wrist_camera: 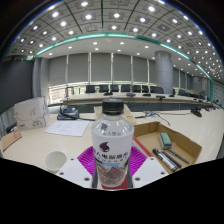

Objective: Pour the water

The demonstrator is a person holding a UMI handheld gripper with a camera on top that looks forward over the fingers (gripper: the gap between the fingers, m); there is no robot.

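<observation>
- Big office room, pale worktop [35, 148].
- My tool [113, 170] hugs the bottle [112, 145] tight, cap on.
- Cup [56, 160] sits near, left.
- I should uncap, then tip slowly over it.

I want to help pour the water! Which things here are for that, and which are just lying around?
For pouring:
water bottle, capped, held in the claw
white cup, left of the bottle

Just lying about:
papers
cardboard box
office chairs

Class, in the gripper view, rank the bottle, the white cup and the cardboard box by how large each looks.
1. bottle, largest, though nearest the camera
2. cardboard box
3. white cup
</observation>
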